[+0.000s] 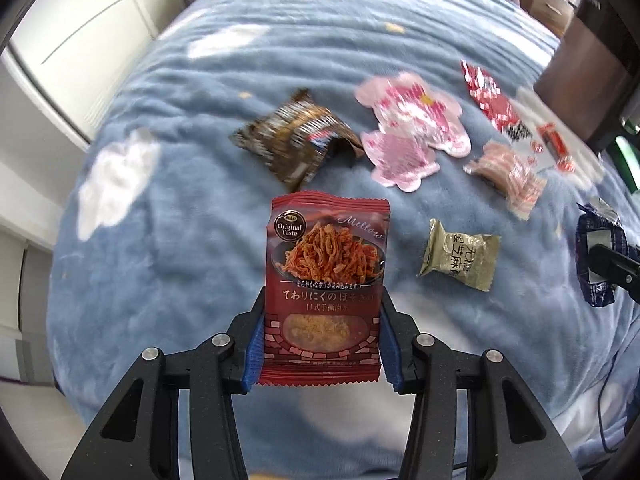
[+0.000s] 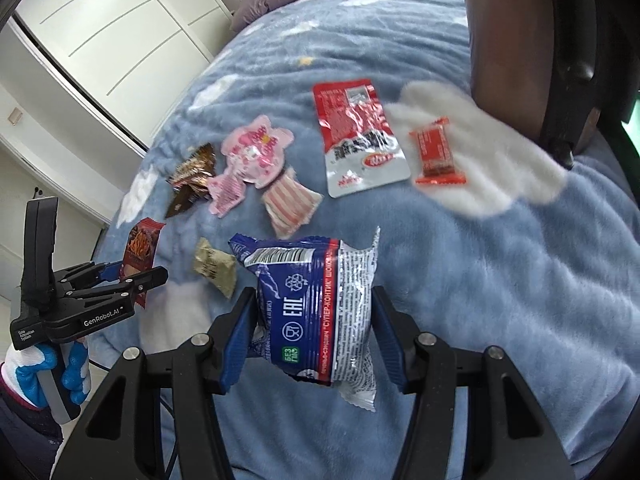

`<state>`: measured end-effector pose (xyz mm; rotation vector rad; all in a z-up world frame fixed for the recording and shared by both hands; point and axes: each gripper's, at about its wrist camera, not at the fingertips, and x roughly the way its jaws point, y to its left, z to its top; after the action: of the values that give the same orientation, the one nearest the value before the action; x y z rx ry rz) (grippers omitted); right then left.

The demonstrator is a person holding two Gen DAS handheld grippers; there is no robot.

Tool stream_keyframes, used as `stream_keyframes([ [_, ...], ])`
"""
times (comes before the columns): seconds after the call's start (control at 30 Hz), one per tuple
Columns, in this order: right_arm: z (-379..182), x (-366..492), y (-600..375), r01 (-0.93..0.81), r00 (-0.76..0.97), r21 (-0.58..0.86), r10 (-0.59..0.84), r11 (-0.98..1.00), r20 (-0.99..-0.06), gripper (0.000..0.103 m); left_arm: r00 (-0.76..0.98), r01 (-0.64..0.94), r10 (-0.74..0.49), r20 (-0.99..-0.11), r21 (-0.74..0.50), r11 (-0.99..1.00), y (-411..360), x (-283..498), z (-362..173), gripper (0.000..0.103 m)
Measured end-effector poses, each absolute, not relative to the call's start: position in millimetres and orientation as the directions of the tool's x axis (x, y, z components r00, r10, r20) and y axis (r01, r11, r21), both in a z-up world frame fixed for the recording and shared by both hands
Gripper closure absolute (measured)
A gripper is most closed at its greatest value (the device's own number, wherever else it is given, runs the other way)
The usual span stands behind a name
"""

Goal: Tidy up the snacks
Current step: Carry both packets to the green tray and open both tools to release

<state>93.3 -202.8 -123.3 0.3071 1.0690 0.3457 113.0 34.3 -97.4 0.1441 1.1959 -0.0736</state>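
Note:
My left gripper (image 1: 322, 332) is shut on a dark red shredded-meat snack packet (image 1: 326, 276), held upright above the blue blanket (image 1: 180, 240). In the right wrist view that same gripper (image 2: 132, 276) sits at the left with the red packet (image 2: 140, 252) in it. My right gripper (image 2: 312, 320) is shut on a blue and silver biscuit packet (image 2: 316, 308), lifted off the blanket (image 2: 500, 300); the left wrist view catches the blue packet (image 1: 596, 256) at its right edge. A beige packet (image 1: 460, 254) lies on the blanket between the two grippers.
Several snacks lie farther back on the blanket: a brown packet (image 1: 296, 138), pink shaped packets (image 1: 412, 128), a striped pink packet (image 2: 290, 202), a red and silver pouch (image 2: 356, 136), a small red bar (image 2: 436, 152). A dark wooden furniture piece (image 2: 532, 40) stands at right, white wardrobe (image 2: 100, 32) at left.

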Motion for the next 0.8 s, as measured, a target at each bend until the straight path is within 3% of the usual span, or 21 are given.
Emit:
stream_keyframes([
  [0.33,-76.7,51.3,-234.8,-0.130,0.510,0.424,0.427,0.896,-0.747,0.013,0.455,0.195,-0.032,-0.890,0.064,0.979,9.6,50.1,-40.8,0.061],
  [0.8,-45.0,10.0,-395.6,0.083,0.668,0.367,0.222,0.927,-0.710,0.013,0.380,0.502,-0.271,-0.884,-0.048,0.863,-179.6,26.7,-2.4,0.061],
])
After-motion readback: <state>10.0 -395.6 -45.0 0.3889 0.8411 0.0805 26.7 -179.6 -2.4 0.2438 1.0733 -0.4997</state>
